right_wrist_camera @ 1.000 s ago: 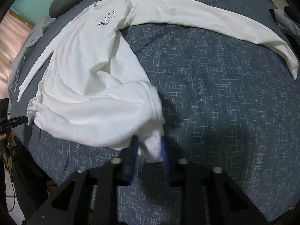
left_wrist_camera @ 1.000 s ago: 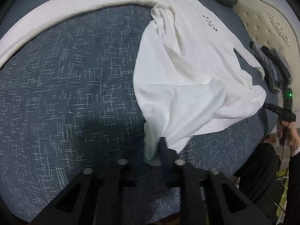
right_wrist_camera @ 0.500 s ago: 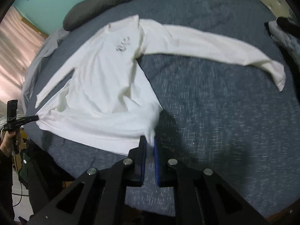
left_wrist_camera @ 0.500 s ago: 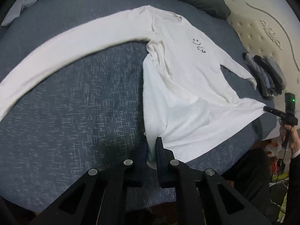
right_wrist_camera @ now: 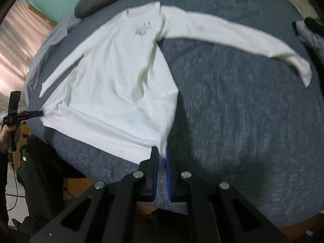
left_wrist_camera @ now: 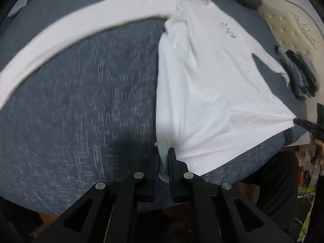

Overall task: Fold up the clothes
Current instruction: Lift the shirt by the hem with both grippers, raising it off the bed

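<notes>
White cotton, a long-sleeved shirt (left_wrist_camera: 206,81) with a small dark print on its chest, lies spread face-up on a bed covered in a dark blue-grey flecked bedspread (left_wrist_camera: 81,101). The left gripper (left_wrist_camera: 163,162), black with two narrow fingers, is pinched nearly shut on one bottom corner of the hem, with the fabric bunched between its pads. The right gripper (right_wrist_camera: 162,158), black with blue-lined pads, is clamped just as tightly on the other bottom corner; its jaws have just been closing, and the cloth sits between them. In the left wrist view the right gripper appears at the far right edge, its tip at the hem corner, with the hem drawn taut between the two tools. One sleeve (right_wrist_camera: 232,34) stretches out flat across the bedspread, well away from the body of the shirt; the other sleeve (right_wrist_camera: 60,70) lies just beside the shirt's side. A stack of folded dark and grey clothes (left_wrist_camera: 297,70) rests near the cream tufted headboard (left_wrist_camera: 293,30). A dark grey pillow (right_wrist_camera: 97,6) lies beyond the collar. The person's hand (right_wrist_camera: 8,137) grips the left tool's handle at the bed's edge. Both views are blurred.
</notes>
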`<move>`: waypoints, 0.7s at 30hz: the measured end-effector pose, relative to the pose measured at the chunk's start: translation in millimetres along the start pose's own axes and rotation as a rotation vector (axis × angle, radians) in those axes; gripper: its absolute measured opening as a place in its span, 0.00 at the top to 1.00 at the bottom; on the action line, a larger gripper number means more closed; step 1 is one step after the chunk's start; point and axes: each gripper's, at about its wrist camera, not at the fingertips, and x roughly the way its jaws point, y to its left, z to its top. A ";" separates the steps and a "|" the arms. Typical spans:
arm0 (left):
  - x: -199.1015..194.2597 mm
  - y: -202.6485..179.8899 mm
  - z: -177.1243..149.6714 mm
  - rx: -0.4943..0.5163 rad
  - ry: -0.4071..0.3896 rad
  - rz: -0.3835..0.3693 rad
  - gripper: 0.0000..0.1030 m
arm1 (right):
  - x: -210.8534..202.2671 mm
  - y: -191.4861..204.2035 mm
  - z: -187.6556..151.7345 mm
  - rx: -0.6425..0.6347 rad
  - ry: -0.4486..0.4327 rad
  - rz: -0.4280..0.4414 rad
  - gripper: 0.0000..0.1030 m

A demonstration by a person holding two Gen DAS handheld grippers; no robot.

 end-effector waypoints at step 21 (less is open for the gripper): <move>-37.2 17.0 108.7 -0.087 -0.193 0.019 0.68 | -20.1 4.8 114.8 -0.010 -0.144 -0.027 0.75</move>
